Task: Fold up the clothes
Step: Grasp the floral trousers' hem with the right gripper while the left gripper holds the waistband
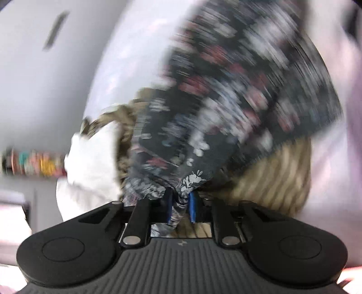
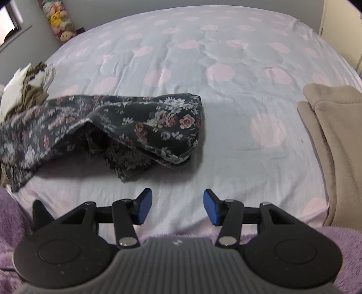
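Observation:
A dark floral garment (image 2: 126, 126) lies half lifted across the left of the bed, its right end bunched on the sheet. In the left wrist view the same floral garment (image 1: 226, 101) is blurred by motion and hangs from my left gripper (image 1: 179, 209), which is shut on a fold of it between the blue pads (image 1: 192, 207). My right gripper (image 2: 177, 207) is open and empty, low over the near edge of the bed, apart from the garment.
The bed sheet (image 2: 226, 56) is pale with pink dots. A pile of white and olive clothes (image 2: 29, 88) sits at the left edge. Folded beige cloth (image 2: 334, 135) lies at the right. A purple fleece blanket (image 2: 339, 244) lies at the near edge. Plush toys (image 2: 58, 20) stand by the wall.

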`<state>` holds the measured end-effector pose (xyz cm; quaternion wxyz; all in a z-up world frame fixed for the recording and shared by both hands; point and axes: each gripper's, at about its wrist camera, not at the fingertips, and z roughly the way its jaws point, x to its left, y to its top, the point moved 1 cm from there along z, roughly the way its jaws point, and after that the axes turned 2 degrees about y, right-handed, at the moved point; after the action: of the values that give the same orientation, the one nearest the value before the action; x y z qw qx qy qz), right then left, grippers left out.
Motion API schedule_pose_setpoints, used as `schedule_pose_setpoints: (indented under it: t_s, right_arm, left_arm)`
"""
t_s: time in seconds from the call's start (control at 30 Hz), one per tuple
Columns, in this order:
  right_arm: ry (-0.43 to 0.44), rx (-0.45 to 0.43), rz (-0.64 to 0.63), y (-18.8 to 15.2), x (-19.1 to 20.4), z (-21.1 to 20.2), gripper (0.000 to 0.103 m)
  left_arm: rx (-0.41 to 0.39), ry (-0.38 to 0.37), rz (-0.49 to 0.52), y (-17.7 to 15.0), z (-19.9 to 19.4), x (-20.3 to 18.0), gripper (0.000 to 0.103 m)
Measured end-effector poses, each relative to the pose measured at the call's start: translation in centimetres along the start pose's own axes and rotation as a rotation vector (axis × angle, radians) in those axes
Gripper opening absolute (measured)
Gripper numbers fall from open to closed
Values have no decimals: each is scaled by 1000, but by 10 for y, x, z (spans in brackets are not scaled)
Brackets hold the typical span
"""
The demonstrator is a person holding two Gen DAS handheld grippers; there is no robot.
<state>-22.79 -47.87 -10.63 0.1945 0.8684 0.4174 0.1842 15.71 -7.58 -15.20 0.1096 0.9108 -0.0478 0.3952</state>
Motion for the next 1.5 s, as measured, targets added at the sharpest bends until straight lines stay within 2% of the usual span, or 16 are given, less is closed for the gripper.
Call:
schedule_pose_setpoints:
  t_s: [0.07,0.13,0.27,0.37,0.7,0.83,0.9,0.97,1.03,1.13,1.37,1.5]
  right_arm:
    - [-3,6,-26,-2,4,4,51]
    - [-6,4,-49,-3,6,8,39]
    - [-47,-18,-139,3,11,16,29]
    - [-75,-38,-271,9,17,20,27]
    - [-126,-21,-781,19,35,43,20]
    - [-109,-4,-899,20,35,56,19]
    - [-86,8,-938,20,36,62,13]
    - [-52,22,-966,18,38,66,12]
    - [-60,25,-966,18,38,67,4]
    - [-88,-35,-849,26,30,52,2]
    - [-231,-323,-624,53,7,-24,1]
    - [-326,-464,-557,63,-3,-74,1]
  left_arm:
    - [-17,-7,-158,7,-10,24,10]
    - [-30,-9,-298,14,-18,46,10]
    - [-43,-4,-454,27,-26,78,9]
    - [-41,18,-461,36,-28,88,9]
    - [-8,54,-496,46,-35,102,9]
    - [12,55,-489,51,-34,104,9]
    - [23,55,-499,53,-34,106,9]
    - [33,55,-514,56,-34,109,9]
    - [34,68,-531,57,-37,113,9]
    - [21,90,-573,58,-46,120,8]
    - [-88,111,-735,54,-90,144,8]
    - [-163,106,-788,51,-124,152,7]
